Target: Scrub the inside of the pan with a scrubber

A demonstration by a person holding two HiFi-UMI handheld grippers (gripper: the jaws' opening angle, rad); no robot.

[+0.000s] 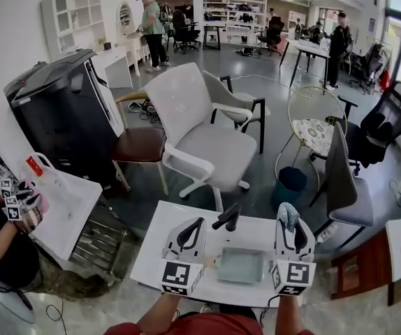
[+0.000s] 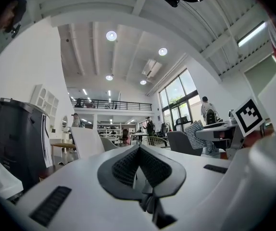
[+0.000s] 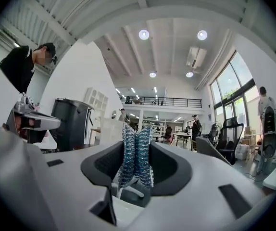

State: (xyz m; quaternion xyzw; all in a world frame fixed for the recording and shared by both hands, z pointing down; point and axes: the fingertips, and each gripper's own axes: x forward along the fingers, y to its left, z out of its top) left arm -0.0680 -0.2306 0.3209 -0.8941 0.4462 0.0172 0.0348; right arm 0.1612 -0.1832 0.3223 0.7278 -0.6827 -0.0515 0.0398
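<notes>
We read the right gripper [image 1: 291,226] as clenched on the scrubber [image 3: 136,153]: a blue-silver mesh wad is pinched upright btw its two pads & sticks out past the tips. The left gripper [image 2: 139,149] is closed w/ nothing in it, its tips meeting in a point & only the room beyond. The pan [image 1: 241,265], a pale grey-green squarish vessel, sits on the white table [image 1: 160,246], low btw the two grippers, i.e. behind & beneath both sets of jaws, nearer the marker cubes than the tips. Neither gripper view shows it. Both look out across the room & up at the ceiling, so the jaws are aimed away from the pan, not into it. A dark angled piece [image 1: 227,217] lies just ahead of the pan, btw the two sets of jaw tips; we can't tell what it is, poss. a handle. Progress, as we judge it: scrubber pickup is done, scrubbing not begun, as the mesh is clear of the pan w/ no contact on its inside. Left to do: tip the right jaws down, bring the mesh inside the pan & rub bottom + walls. The left jaws are free & would prob. need to part to steady the rim or a handle, since a light pan may slide on the smooth top.
</notes>
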